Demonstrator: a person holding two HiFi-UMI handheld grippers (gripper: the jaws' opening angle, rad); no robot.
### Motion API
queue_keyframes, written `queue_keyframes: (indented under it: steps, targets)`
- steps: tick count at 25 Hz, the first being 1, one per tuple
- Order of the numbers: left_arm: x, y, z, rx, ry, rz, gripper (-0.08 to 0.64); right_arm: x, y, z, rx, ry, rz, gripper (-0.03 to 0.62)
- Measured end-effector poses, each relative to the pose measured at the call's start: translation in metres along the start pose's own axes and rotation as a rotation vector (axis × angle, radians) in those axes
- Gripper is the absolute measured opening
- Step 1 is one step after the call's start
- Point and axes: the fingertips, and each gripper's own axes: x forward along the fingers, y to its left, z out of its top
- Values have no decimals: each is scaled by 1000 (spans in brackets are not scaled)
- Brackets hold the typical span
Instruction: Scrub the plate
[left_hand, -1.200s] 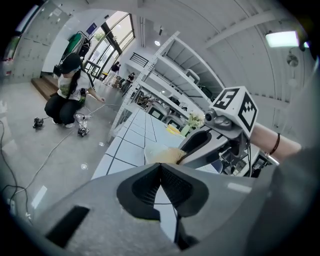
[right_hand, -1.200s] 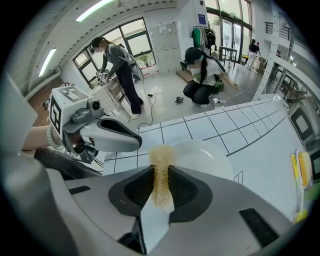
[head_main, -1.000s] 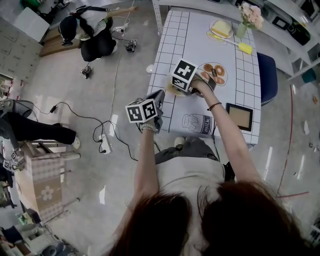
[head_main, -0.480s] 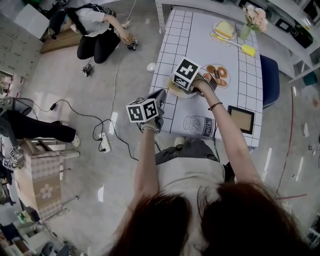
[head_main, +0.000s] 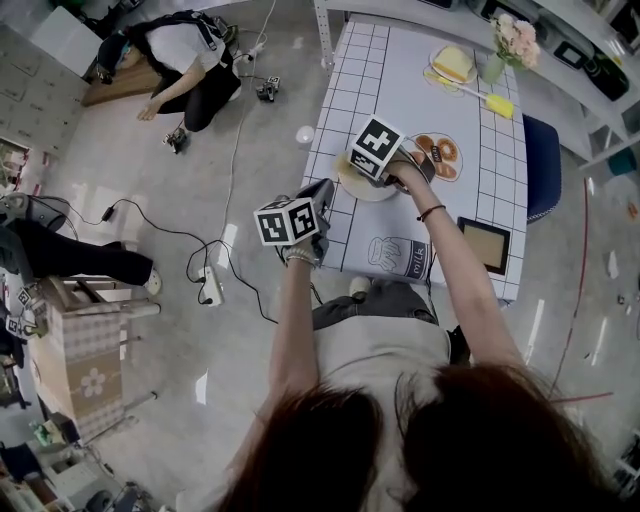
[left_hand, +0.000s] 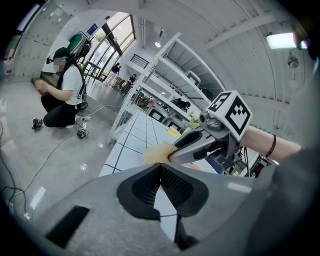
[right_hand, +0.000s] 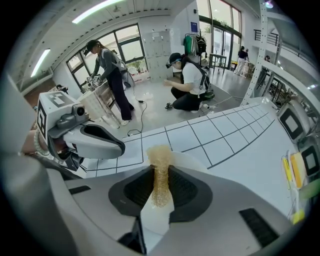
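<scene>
Right gripper view: the right claw (right_hand: 159, 186) pinches a tan, coarse-fibred scrubbing pad (right_hand: 159, 167). The pad stands upright between the jaws, its free end over a white round plate (right_hand: 192, 161). The plate sits on the white, black-gridded bench (head_main: 400, 70), near the edge on the left-claw side. Whether the pad touches the plate cannot be told from this angle.

Left gripper view: the left claw (left_hand: 160, 169) is pressed together with nothing between the jaws. Head view puts it off the bench edge, beside the plate and not touching it.

Judgement: the tool is in hand and positioned, so scrubbing is at its start or under way. The plate shows no visible soil or foam, so the cleaned fraction cannot be read. What is left is to work the pad across the whole face; nothing steadies the plate.
</scene>
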Motion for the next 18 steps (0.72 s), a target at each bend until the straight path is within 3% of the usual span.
queue_keyframes:
  steps: [18]
  targets:
    - [10, -2, 8, 6, -1, 2, 11, -1, -20, 3, 10, -22, -34, 78]
